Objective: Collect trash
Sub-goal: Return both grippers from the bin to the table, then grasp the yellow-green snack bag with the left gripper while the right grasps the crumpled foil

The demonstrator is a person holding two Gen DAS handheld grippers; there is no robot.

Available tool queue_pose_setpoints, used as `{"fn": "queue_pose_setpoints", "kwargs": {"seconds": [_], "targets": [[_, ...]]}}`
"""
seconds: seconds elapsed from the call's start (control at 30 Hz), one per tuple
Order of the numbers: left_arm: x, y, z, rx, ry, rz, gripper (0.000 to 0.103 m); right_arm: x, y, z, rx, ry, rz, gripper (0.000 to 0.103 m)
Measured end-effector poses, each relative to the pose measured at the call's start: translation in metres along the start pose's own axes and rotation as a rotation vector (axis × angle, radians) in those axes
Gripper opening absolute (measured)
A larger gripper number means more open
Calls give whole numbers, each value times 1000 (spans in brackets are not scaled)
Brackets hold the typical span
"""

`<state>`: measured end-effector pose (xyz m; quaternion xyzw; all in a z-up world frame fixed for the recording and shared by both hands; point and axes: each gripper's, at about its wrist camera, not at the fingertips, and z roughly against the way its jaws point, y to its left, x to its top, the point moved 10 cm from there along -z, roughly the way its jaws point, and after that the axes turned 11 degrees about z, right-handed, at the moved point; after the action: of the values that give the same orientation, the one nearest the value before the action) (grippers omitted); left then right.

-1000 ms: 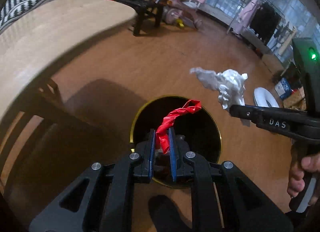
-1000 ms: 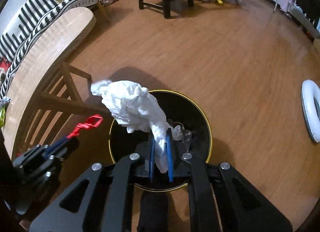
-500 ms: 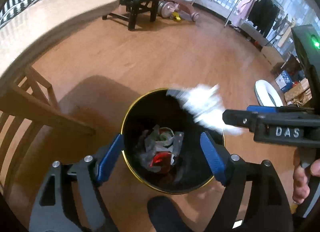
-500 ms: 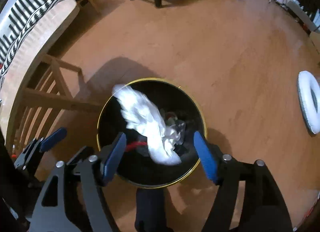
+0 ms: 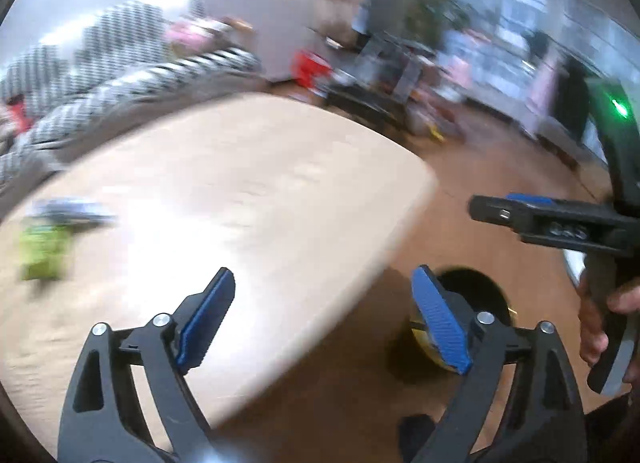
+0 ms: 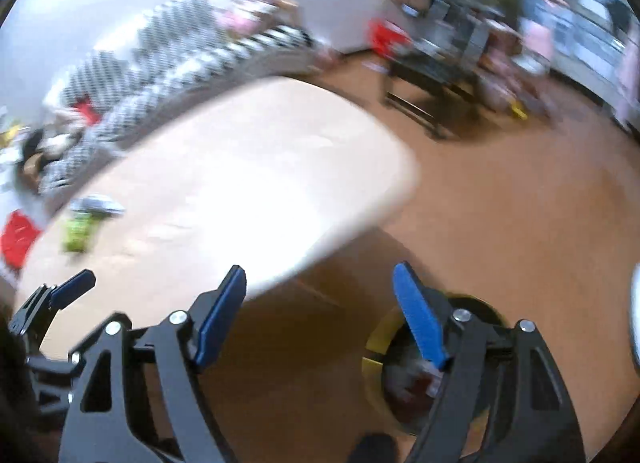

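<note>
Both tongs are spread wide and empty: left tongs at lower centre, right tongs likewise, blue pads apart.

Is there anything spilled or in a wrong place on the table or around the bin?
Nothing looks spilled. Two blurred scraps, a green wrapper and a bluish piece, lie on the table, not in the bin. Both grippers are open and hold nothing.

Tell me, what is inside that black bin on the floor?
In the bin, blurred pale and reddish scraps show. The right tool covers most of the inside, so nothing more is clear.
</note>
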<state>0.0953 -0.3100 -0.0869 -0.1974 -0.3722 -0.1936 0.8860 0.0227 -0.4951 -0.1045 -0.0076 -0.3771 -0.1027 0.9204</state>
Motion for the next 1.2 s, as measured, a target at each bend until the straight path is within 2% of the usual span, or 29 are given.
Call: {"fn": "queue_pose_setpoints", "kwargs": {"seconds": [0.07, 0.13, 0.23, 0.37, 0.47, 0.53, 0.67, 0.77, 1.2], "targets": [[10, 51, 24, 67, -43, 52, 89, 17, 49, -3, 73, -37, 34, 76], [14, 112, 52, 143, -74, 128, 89, 31, 108, -13, 168, -32, 71, 76], [11, 182, 85, 225, -99, 219, 89, 42, 188, -29, 262, -25, 126, 76], [1, 256, 119, 322, -118, 295, 90, 43, 265, -45, 299, -8, 225, 76], [-7, 286, 135, 367, -121, 321, 90, 37, 310, -59, 333, 14, 285, 76], [-15, 306, 149, 390, -123, 341, 90, 38, 329, -64, 322, 9, 324, 76], [-19, 326, 162, 386, -128, 374, 90, 37, 349, -66, 304, -12, 387, 76], [-18, 329, 163, 388, -130, 370, 90, 39, 349, -71, 305, -10, 396, 76], [-7, 313, 128, 354, -100, 356, 90, 47, 330, -84, 288, -7, 408, 76]]}}
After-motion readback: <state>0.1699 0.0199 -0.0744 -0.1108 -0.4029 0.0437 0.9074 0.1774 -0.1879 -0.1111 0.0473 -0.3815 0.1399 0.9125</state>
